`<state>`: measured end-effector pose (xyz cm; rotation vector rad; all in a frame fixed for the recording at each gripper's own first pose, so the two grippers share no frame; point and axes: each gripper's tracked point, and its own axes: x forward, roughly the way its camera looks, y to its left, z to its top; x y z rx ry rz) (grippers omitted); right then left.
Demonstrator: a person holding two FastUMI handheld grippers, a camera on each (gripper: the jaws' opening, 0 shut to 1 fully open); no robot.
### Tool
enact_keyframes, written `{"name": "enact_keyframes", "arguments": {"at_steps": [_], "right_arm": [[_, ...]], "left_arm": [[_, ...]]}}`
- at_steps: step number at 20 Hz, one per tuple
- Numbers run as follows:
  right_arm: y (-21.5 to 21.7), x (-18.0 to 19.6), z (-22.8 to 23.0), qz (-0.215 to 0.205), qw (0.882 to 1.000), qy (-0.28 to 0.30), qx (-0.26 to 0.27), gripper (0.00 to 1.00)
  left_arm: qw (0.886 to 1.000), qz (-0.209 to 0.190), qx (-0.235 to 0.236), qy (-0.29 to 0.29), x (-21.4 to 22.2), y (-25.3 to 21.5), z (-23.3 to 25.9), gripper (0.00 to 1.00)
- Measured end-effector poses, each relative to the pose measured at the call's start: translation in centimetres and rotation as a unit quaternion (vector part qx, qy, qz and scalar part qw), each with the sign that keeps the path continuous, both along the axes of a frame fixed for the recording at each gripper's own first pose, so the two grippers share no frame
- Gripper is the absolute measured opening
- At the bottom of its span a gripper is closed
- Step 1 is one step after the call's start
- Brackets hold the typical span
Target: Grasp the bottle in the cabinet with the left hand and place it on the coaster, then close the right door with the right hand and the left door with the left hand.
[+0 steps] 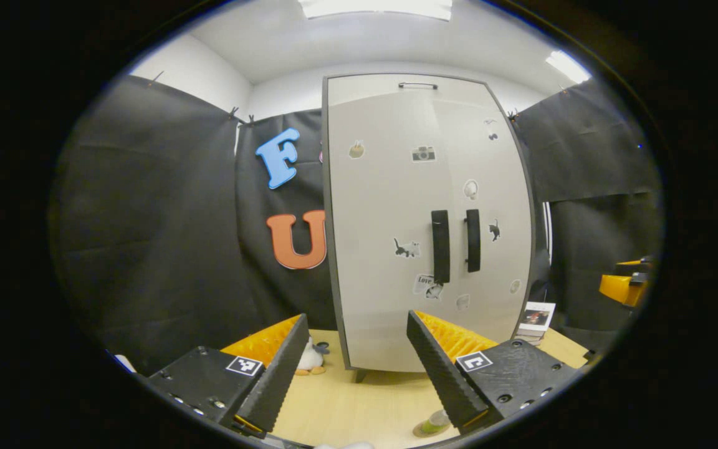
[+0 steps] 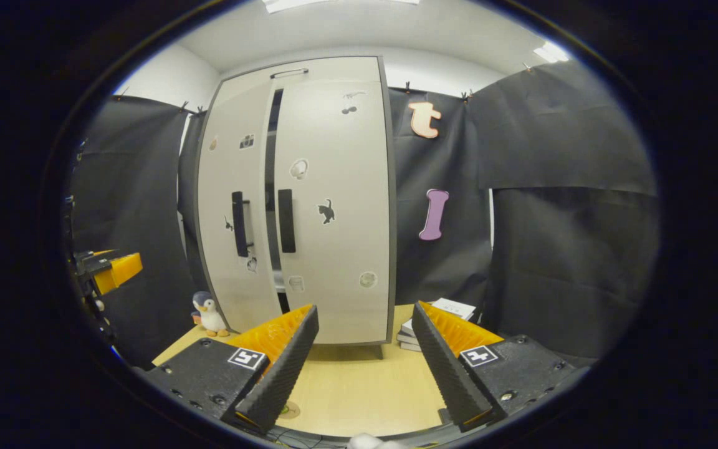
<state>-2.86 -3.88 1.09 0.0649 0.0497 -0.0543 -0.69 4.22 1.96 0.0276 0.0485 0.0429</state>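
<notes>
On the table [image 1: 359,405], in front of the cabinet, left to right:

- Left gripper view:
- penguin [image 1: 310,358] at the cabinet's left foot, partly behind the left finger.
- left gripper [image 1: 357,316]: jaws wide apart, nothing between them, aimed at the lower cabinet front and well short of it.
- cabinet [image 1: 390,218] upright; both doors look shut from here, handles [image 1: 440,246] side by side at mid height.
- bottle [image 1: 439,419]: small greenish thing low on the table, outside the cabinet, just beside the right finger. It seems to sit on a round coaster [image 1: 424,431]; half hidden, so not sure.
- books [image 1: 536,321] stacked at the cabinet's right corner.
- right gripper [image 1: 624,287] at the far right edge, well apart.

- Right gripper view:
- left gripper [image 2: 110,268] at the far left edge.
- penguin [image 2: 209,313] by the cabinet's left corner.
- left door [image 2: 234,187] and right door [image 2: 334,206]: a dark slit runs between them top to bottom, so one is not flush; can't tell which.
- right gripper [image 2: 365,307]: jaws spread wide, empty, pointing at the right door's lower part, not touching.
- books [image 2: 440,315] right of the cabinet, behind the right finger.
</notes>
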Motion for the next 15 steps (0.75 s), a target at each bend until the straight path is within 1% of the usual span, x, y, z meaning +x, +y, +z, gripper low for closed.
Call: {"name": "enact_keyframes", "arguments": {"at_steps": [6,15], "right_arm": [[0.9,-0.05,-0.04,0.011,1.0,0.005,-0.01,0.95],[0.89,-0.18,-0.22,0.01,1.0,0.01,-0.014,0.95]], "left_arm": [[1.0,-0.002,-0.003,0.004,-0.48,-0.02,-0.42,0.97],[1.0,-0.003,-0.011,0.002,-0.46,0.32,-0.39,0.97]]}}
